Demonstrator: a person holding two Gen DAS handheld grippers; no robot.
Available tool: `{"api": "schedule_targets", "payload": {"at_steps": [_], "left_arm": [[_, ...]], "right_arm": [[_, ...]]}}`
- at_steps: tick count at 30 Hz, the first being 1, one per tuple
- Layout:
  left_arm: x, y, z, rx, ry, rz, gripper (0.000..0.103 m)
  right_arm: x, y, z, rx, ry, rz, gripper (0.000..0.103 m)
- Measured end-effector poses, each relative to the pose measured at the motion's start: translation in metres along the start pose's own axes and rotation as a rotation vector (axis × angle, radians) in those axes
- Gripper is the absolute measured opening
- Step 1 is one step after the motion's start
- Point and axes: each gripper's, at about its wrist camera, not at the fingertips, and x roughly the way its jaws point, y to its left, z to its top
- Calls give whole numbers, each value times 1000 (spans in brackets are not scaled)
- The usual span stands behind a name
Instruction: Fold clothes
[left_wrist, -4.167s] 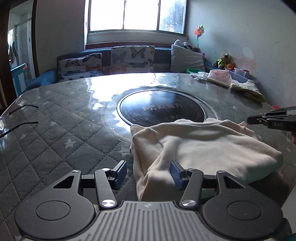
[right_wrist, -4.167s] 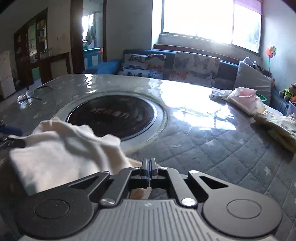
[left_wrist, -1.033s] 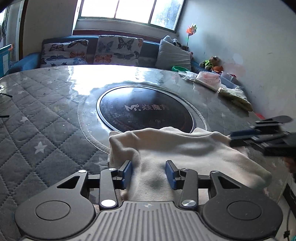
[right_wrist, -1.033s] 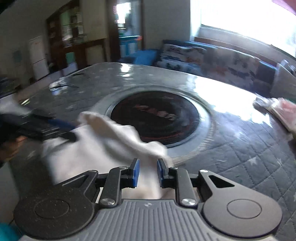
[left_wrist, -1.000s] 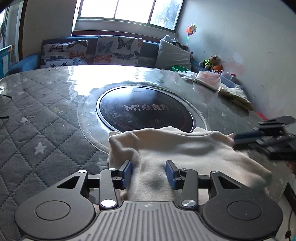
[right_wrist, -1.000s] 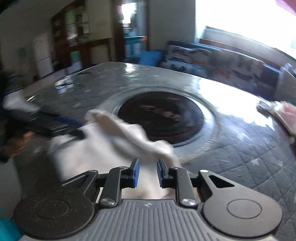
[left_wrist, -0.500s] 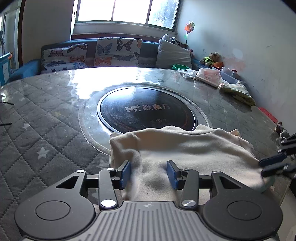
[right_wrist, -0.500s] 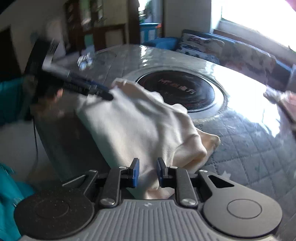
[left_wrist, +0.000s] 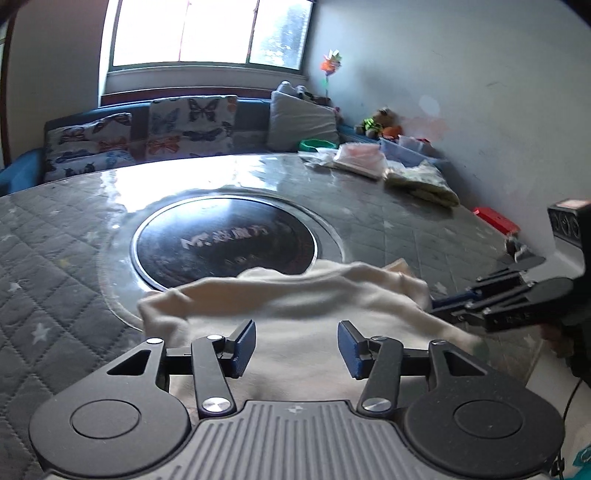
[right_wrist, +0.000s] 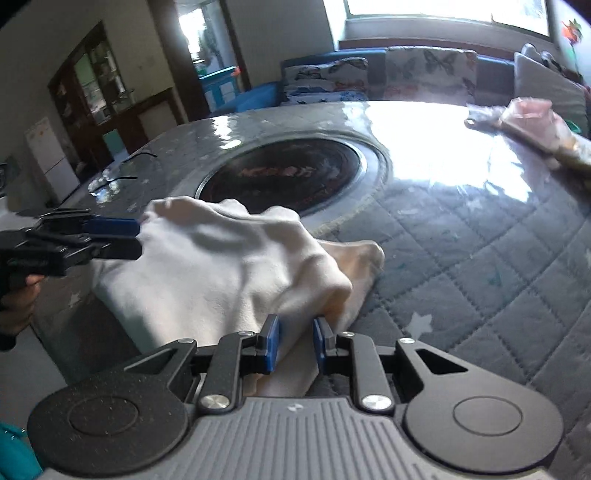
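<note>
A cream garment (left_wrist: 295, 302) lies bunched at the near edge of the quilted grey table (left_wrist: 55, 236), partly over the rim of the dark round inset (left_wrist: 225, 240). My left gripper (left_wrist: 296, 342) is open, its jaws on either side of the garment's near left edge. It also shows at the left of the right wrist view (right_wrist: 110, 238). My right gripper (right_wrist: 294, 343) has its jaws a narrow gap apart with a fold of the garment (right_wrist: 221, 266) between them. In the left wrist view it (left_wrist: 443, 306) sits at the garment's right end.
A pink folded garment (left_wrist: 358, 158) and a yellow-green one (left_wrist: 424, 182) lie at the table's far right. A sofa with butterfly cushions (left_wrist: 177, 129) stands behind the table. Eyeglasses (right_wrist: 114, 181) lie on the table's left side.
My right gripper has swung back in to the garment's right end, with cloth between its jaws. The garment's far edge has lifted and bunched. My left gripper has stayed open.
</note>
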Motion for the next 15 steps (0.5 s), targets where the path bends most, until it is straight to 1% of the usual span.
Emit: {"api": "schedule_targets", "payload": {"at_steps": [1,3,5,8,10,13,15], "left_arm": [[3,-1,-1,5,9,0,53],[6,-5,-5,16,25,1,53],[10,-8,-9,26,41,3,54],[12,-11,-14,48,48,10,55],[14,-11,-15,48,54,8,56],[13,-12,-16,53,53,5,57],[11,-13,-16,57,51,4,57]], "right_arm": [[0,-1,-1,15,-9,6,16],[-1,0,-1,19,-27,1,5],[-4,4,-1,-2,-52,-21,4],[-11,13,2,-54,-99,-82,3],[-11,15,4,-71,-96,-118,3],[-1,15,1,-94,-65,-154,3],[0,16,1,-108,-69,-178,3]]}}
